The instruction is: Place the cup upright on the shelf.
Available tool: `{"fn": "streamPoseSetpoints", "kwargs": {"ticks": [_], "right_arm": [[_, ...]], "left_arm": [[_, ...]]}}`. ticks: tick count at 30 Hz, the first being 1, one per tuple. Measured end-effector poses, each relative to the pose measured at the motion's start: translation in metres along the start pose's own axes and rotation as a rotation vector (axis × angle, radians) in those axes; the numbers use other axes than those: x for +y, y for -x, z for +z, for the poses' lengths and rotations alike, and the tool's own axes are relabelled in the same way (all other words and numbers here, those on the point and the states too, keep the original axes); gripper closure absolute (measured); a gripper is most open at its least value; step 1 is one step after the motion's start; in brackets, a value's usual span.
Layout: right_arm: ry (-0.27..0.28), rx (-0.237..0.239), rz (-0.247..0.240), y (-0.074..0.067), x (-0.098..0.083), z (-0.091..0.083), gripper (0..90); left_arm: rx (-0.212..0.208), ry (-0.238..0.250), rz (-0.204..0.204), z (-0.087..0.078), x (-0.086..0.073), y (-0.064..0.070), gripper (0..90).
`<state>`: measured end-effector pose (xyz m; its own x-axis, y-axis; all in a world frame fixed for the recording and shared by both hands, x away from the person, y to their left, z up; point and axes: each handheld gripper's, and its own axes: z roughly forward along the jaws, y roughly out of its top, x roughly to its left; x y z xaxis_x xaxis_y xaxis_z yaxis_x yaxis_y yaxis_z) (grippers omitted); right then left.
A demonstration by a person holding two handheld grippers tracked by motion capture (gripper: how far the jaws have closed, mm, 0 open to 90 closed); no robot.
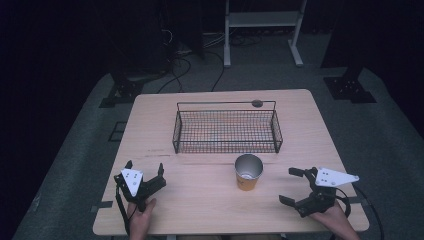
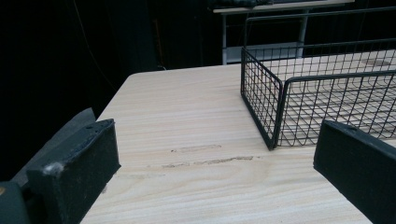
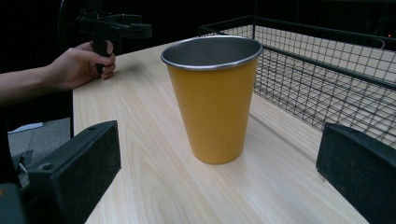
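A yellow cup (image 1: 248,172) with a metal inside stands upright on the wooden table (image 1: 200,210), just in front of the black wire basket (image 1: 226,127). In the right gripper view the cup (image 3: 213,98) stands straight ahead of my open jaws, apart from them. My right gripper (image 1: 294,186) rests open at the table's front right, jaws turned toward the cup. At the front left, my left gripper (image 1: 145,169) is open and holds nothing. Its own view looks at bare table and the basket's near corner (image 2: 275,112).
The basket (image 3: 327,74) has nothing in it and spans the table's middle. A small dark disc (image 1: 257,103) lies behind it near the far edge. In the right gripper view a hand holds the left gripper (image 3: 112,28) at the far side. Cables and a white frame (image 1: 262,30) are on the floor beyond.
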<state>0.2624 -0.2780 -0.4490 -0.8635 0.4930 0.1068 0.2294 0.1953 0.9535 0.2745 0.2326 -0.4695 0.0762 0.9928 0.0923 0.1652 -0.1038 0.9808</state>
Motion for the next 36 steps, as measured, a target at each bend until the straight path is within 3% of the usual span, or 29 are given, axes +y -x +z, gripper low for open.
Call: {"fn": "streamPoseSetpoints", "kwargs": {"ticks": [3, 6, 20, 36], "right_arm": [[-0.014, 0.006, 0.006, 0.000, 0.002, 0.005, 0.0], [-0.060, -0.016, 0.022, 0.002, 0.006, 0.017, 0.0], [-0.061, 0.001, 0.027, 0.005, 0.015, 0.045, 0.0], [-0.101, 0.023, 0.008, 0.005, 0.022, 0.071, 0.0]], "left_arm": [[0.001, 0.000, -0.001, 0.000, 0.000, 0.000, 0.0], [-0.001, 0.001, 0.001, 0.000, 0.000, 0.000, 0.0], [-0.002, 0.004, -0.002, 0.000, 0.000, 0.000, 0.0], [-0.003, 0.004, 0.000, -0.001, 0.000, 0.000, 0.0]]}}
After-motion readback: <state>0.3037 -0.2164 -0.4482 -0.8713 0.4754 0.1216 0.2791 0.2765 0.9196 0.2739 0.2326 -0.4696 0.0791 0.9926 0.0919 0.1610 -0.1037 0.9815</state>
